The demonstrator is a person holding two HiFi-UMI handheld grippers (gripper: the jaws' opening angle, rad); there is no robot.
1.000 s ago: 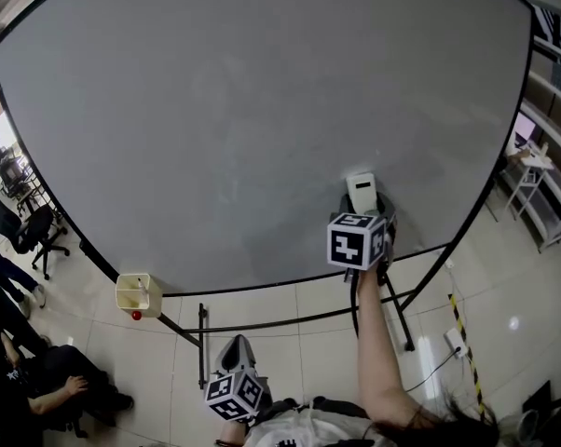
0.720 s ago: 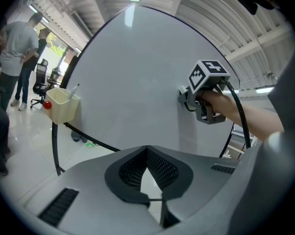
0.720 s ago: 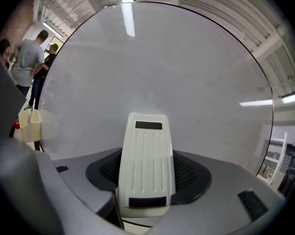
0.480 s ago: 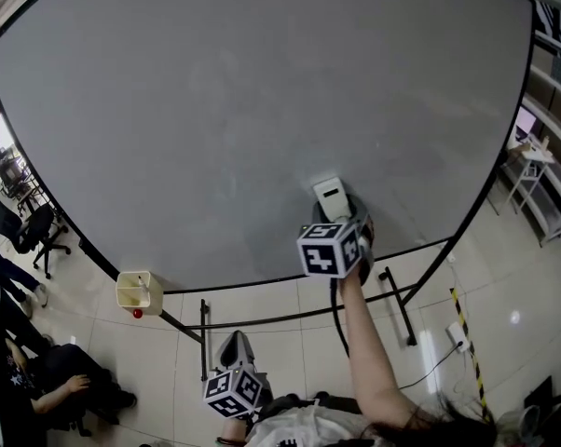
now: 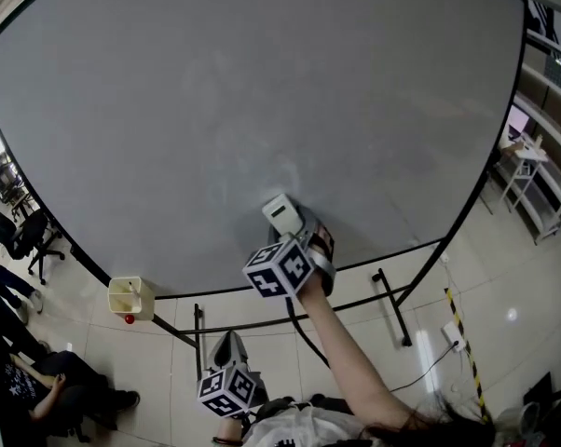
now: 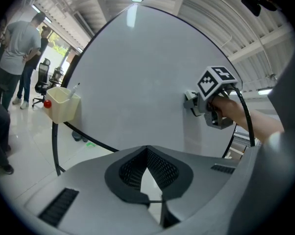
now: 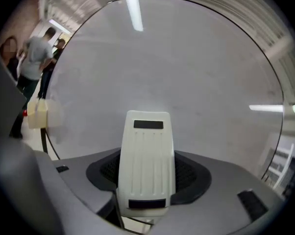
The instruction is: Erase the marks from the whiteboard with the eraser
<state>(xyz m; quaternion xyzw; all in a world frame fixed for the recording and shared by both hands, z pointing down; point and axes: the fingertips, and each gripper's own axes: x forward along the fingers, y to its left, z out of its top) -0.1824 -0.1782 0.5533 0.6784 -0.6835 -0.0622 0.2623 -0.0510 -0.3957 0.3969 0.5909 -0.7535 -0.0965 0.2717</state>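
The big whiteboard (image 5: 262, 91) fills the head view, with only faint smears near its lower middle. A white eraser (image 5: 280, 214) is pressed against the board's lower part, and my right gripper (image 5: 292, 229) is shut on it. From the right gripper view the eraser (image 7: 146, 163) sticks out between the jaws toward the board (image 7: 186, 72). My left gripper (image 5: 232, 354) hangs low near the person's body, away from the board, its jaws shut with nothing in them (image 6: 150, 180). The left gripper view also shows the right gripper (image 6: 206, 99) on the board (image 6: 137, 82).
A cream plastic bin (image 5: 130, 296) hangs at the board's lower left edge. The board's black stand legs (image 5: 392, 305) spread over the tiled floor. People and office chairs (image 5: 20, 231) are at the left. White shelving (image 5: 527, 184) stands at the right.
My right gripper has swept the eraser leftward and slightly down along the lower part of the board. The left gripper has stayed put.
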